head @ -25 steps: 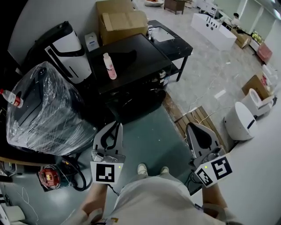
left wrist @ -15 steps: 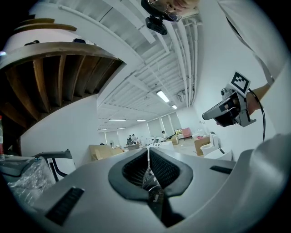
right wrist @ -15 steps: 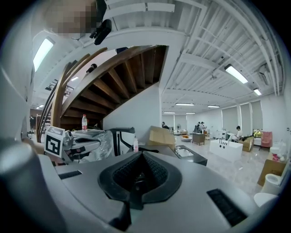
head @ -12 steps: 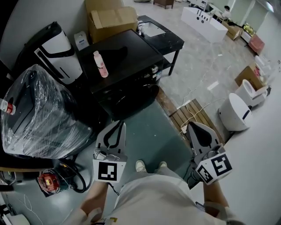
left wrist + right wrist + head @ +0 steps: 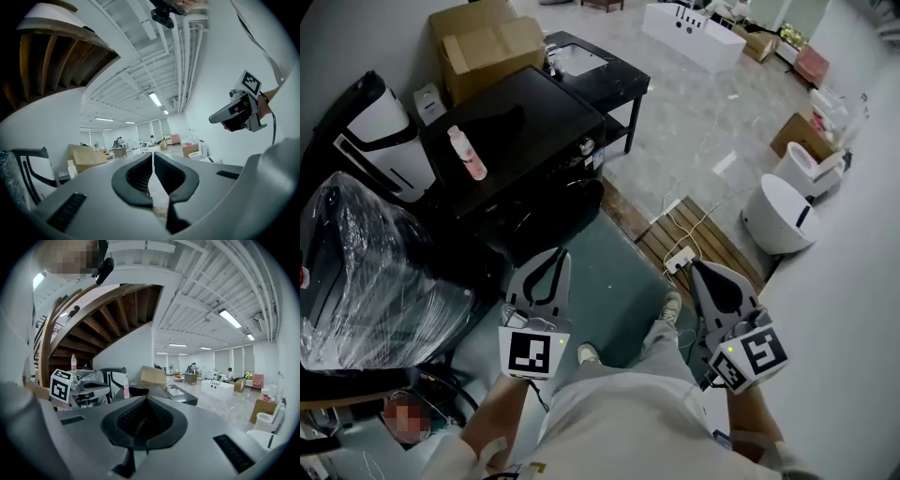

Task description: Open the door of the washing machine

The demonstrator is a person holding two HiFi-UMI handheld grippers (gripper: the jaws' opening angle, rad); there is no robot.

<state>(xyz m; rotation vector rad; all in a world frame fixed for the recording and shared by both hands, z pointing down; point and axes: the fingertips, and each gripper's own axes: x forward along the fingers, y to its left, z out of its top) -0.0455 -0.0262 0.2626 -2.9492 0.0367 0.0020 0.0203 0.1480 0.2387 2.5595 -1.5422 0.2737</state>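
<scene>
left gripper (image 5: 555,255), right gripper (image 5: 695,268) held forward at waist, fingers together, empty.

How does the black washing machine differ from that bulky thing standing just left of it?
The washing machine is bare, while the bulky thing is wrapped in crinkled clear film. The washing machine is boxy with a flat top and straight edges; the bulky thing looks rounded and lumpy. Only the washing machine has a pink bottle on top. Both are dark and stand side by side.
</scene>
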